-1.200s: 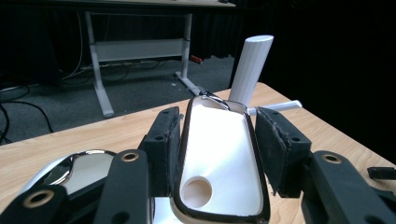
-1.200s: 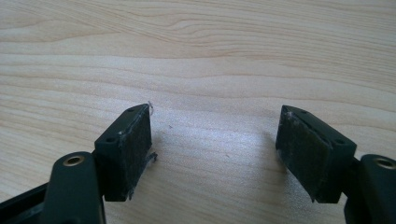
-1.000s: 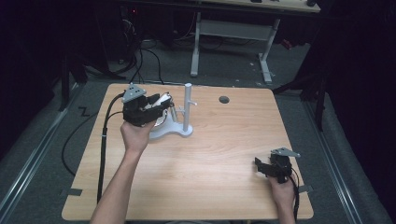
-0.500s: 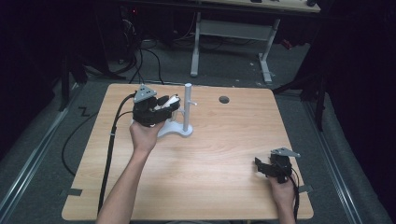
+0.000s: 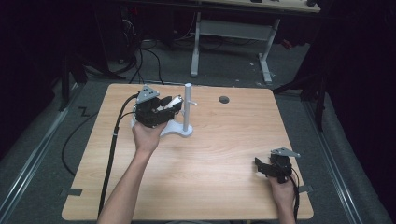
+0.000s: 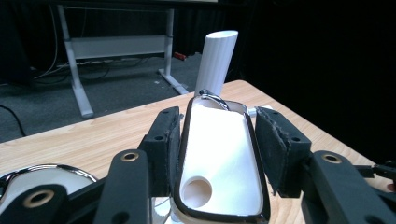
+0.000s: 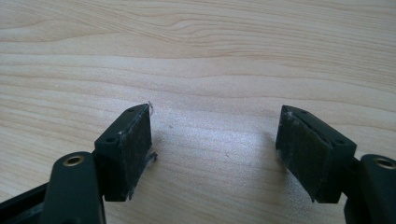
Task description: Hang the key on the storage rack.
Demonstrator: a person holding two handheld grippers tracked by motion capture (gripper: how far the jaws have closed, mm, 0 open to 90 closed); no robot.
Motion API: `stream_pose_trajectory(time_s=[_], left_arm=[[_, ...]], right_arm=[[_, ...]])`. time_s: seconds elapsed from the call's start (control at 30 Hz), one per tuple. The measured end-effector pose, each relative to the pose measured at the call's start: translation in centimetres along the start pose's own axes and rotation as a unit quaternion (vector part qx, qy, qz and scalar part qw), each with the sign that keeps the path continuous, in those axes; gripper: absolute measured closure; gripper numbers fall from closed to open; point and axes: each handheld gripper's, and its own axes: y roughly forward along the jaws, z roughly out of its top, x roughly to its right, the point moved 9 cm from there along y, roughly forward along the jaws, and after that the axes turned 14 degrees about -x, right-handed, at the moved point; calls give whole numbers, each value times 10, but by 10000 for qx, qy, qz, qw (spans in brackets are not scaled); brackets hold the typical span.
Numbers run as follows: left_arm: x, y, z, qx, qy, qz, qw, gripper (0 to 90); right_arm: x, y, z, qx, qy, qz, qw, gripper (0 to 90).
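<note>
1. A wooden table (image 5: pixel 210 158) stands in the middle of the high view, with a second desk frame (image 5: pixel 231 30) behind it on the floor.
2. A stand with an upright post (image 5: pixel 187 109) sits on the table's far left part.
3. A round hole (image 5: pixel 224 99) lies in the tabletop to the right of the post, near the far edge.
4. The left gripper (image 5: pixel 161 108) is just left of the post, above the stand's base, holding a flat oblong piece (image 6: pixel 219 158) between its jaws; the piece's far end, with a small ring (image 6: pixel 212 97), is close to the post.
5. The right gripper (image 5: pixel 264 167) is at the near right corner, well apart from the stand, its jaws spread over bare tabletop.
</note>
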Motion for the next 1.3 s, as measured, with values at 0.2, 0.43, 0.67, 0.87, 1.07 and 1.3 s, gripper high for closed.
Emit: stream_pose_trajectory(time_s=[0.2,0.43,0.67,0.87,1.07,1.3], left_arm=[[3,2,0,-25,35,-17,10000,520],[7,9,-10,-115,35,-69,9999,520],[12,14,-24,-179,10,-125,9998,519],[15,19,-37,-257,19,-151,9996,519],[19,24,-52,-392,48,-137,9991,519],[17,31,-71,-538,-15,-137,9985,519]], right_arm=[[0,0,0,0,-1,-1,10000,270],[0,0,0,5,-1,-4,10000,270],[0,0,0,1,-2,-2,10000,270],[0,0,0,1,-3,-2,10000,270],[0,0,0,1,-1,-1,10000,271],[0,0,0,1,-2,-2,10000,270]])
